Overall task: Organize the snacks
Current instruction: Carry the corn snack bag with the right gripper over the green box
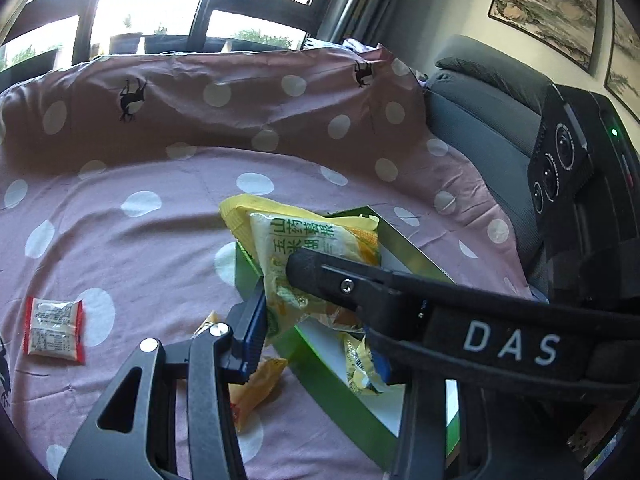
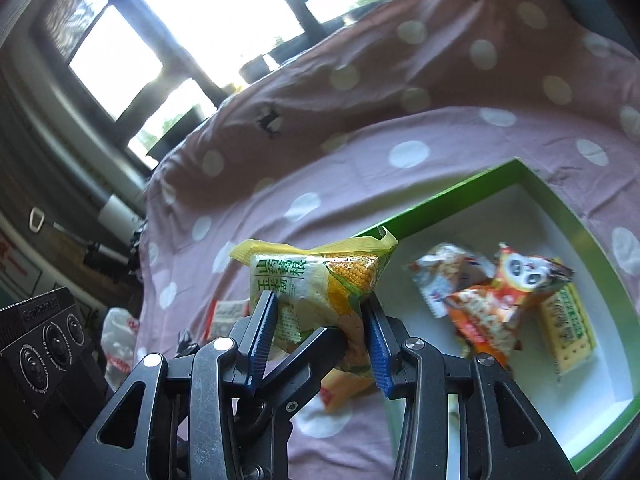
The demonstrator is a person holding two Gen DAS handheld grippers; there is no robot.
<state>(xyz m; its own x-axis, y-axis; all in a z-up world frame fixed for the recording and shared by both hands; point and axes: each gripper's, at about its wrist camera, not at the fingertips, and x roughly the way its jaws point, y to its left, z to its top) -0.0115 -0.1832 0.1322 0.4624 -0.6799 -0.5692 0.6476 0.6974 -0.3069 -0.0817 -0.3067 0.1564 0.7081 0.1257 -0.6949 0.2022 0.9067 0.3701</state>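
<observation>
Pinching one yellow corn snack packet (image 2: 320,296) between them, both grippers hold it above the near-left corner of the green box (image 2: 592,240) on the bed (image 2: 360,152). The right gripper (image 2: 320,336) clamps the packet's lower end with its blue-padded fingers (image 2: 262,332); the left gripper (image 1: 276,288) grips its side, one finger crossing the front. Only the right wrist view shows the box's white inside, holding a panda-printed orange packet (image 2: 508,296) and a cracker pack (image 2: 568,328). Only the left wrist view shows a red-edged sachet (image 1: 54,330) lying on the bed toward its left edge, and "DAS" printed on the other gripper's body. Both grippers tilt downward.
</observation>
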